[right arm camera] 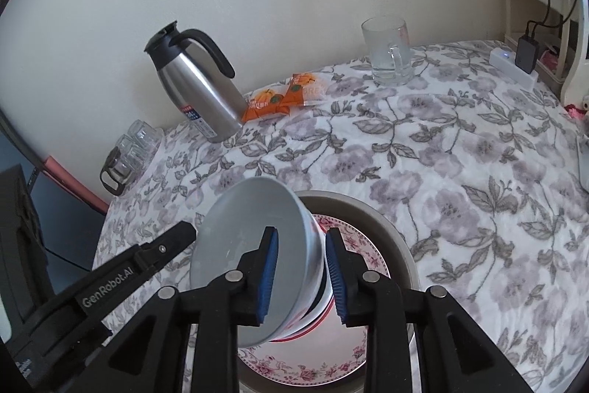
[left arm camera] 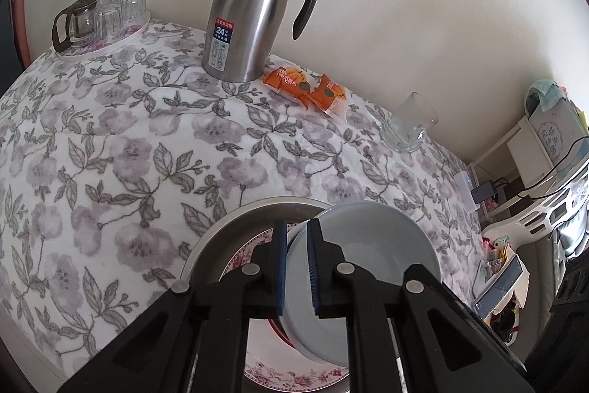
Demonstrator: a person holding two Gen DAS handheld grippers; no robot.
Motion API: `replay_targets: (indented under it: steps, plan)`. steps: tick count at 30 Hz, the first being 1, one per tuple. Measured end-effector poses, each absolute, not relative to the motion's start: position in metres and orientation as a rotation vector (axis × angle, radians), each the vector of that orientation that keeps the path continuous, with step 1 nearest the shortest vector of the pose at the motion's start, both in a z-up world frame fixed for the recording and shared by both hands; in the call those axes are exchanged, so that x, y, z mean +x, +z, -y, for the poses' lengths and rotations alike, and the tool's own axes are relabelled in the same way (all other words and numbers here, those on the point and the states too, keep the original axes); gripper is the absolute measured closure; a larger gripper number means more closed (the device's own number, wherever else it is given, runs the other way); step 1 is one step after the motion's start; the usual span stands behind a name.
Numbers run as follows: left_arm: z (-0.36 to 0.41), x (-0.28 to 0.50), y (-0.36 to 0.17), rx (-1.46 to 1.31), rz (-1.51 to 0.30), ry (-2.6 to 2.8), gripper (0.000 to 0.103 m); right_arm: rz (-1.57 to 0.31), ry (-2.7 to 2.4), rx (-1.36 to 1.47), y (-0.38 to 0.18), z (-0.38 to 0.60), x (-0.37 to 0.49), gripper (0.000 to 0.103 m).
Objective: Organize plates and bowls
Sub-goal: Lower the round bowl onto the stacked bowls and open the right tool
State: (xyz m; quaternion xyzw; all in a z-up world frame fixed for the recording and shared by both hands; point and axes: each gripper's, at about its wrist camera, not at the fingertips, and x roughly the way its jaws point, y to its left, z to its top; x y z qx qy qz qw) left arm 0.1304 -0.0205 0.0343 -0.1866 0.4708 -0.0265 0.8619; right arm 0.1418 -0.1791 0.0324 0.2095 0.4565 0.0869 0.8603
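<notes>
A stack of bowls, pale grey-blue on the inside with a red-banded one at the bottom (right arm camera: 254, 245), is held tilted above a floral-rimmed plate (right arm camera: 353, 238) that lies in a larger beige plate (right arm camera: 397, 238). My left gripper (left arm camera: 297, 267) is shut on one rim of the grey bowl (left arm camera: 371, 245). My right gripper (right arm camera: 300, 275) is shut on the opposite wall of the stack. The left gripper's arm (right arm camera: 110, 282) shows in the right wrist view. The floral plate (left arm camera: 257, 371) and beige plate (left arm camera: 221, 231) lie under the bowl in the left wrist view.
On the floral tablecloth (left arm camera: 129, 153) stand a steel thermos jug (left arm camera: 254, 13), two orange snack packets (left arm camera: 305, 87), a glass mug (left arm camera: 408, 124) and a tray of glasses with a glass teapot (left arm camera: 99, 21). A wall is behind; the table's edge drops off at the right, with a power strip (right arm camera: 515, 65).
</notes>
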Motion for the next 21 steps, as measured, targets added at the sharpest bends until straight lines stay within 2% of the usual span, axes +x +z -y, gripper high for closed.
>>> replay_targets:
  steps: [3, 6, 18, 21]
  plan:
    - [0.019, 0.130, 0.035, -0.398, -0.985, -0.055, 0.092, -0.952, 0.173, 0.456, 0.032, 0.186, 0.141, 0.076]
    - [0.018, 0.130, 0.034, -0.402, -0.990, -0.053, 0.092, -0.953, 0.198, 0.496, 0.029, 0.190, 0.142, 0.093]
    - [0.015, 0.130, 0.036, -0.411, -0.990, -0.051, 0.092, -0.980, 0.211, 0.496, 0.018, 0.186, 0.144, 0.095]
    - [0.015, 0.127, 0.039, -0.405, -0.983, -0.046, 0.092, -0.967, 0.207, 0.475, 0.022, 0.186, 0.142, 0.091]
